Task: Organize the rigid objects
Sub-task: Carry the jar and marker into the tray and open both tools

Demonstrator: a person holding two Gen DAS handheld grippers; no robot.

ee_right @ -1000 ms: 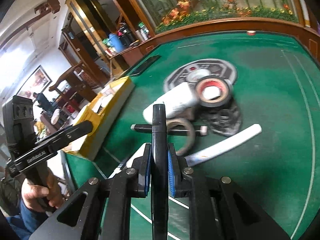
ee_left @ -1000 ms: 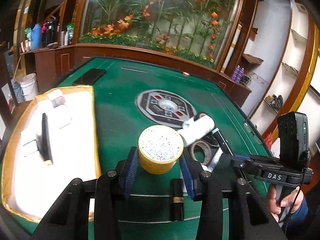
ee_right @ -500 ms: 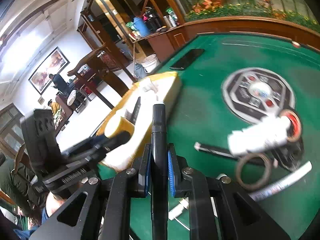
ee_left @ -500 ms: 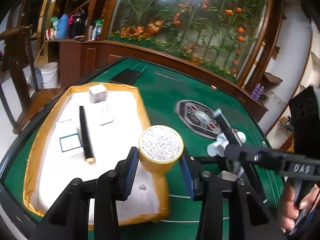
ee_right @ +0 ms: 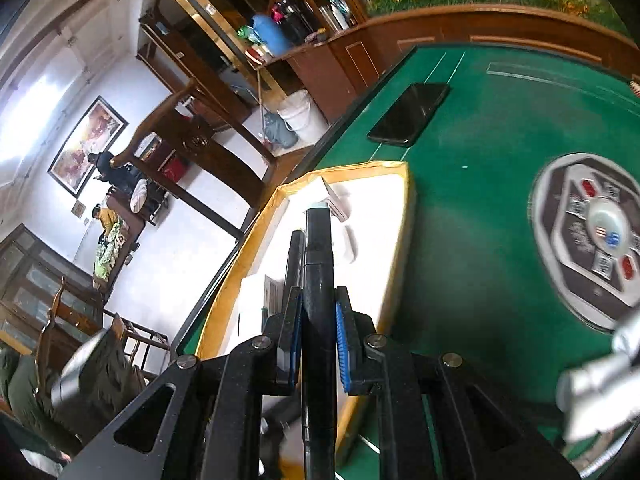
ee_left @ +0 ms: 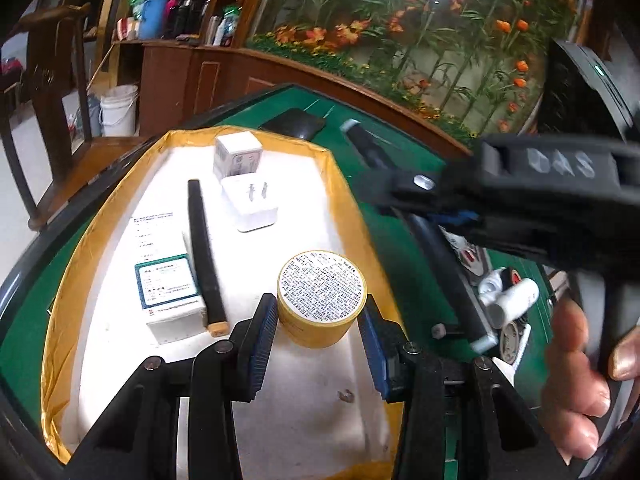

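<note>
Starting on your left: the left gripper [ee_left: 318, 340] has the yellow tin [ee_left: 322, 298] between its blue pads, fingers partly apart and closed on the tin's sides, printed lid facing up. The tin hangs over the white floor of the yellow-rimmed tray [ee_left: 332, 168], and I can't tell whether its base is touching yet. Just left of your left finger lies a black stick with a tan tip [ee_left: 204, 256], and touching its far side is a white box with a teal label [ee_left: 168, 296]. Out past the fingertips sit a white plug [ee_left: 250, 204] and a small white cube [ee_left: 238, 156]. If you let go while the tin is still tilted or off the floor, it's round — so it could roll into that stick and shove the row around.

Moving right: the right gripper [ee_right: 318, 336] has its fingers pressed together on a long black marker [ee_right: 318, 280], which pokes way out past the tips and also back behind them. It's over the tray's near edge, lined up almost on top of the stick already lying there.

Risks as I see them — that long marker sweeps wide, so a swing could clip the plug or cube ahead of the tips. And both grippers are crowding one tray: in the left view the right one's body fills the space just right of your right finger. Drop the tin first and you'd dodge a bump.
</note>
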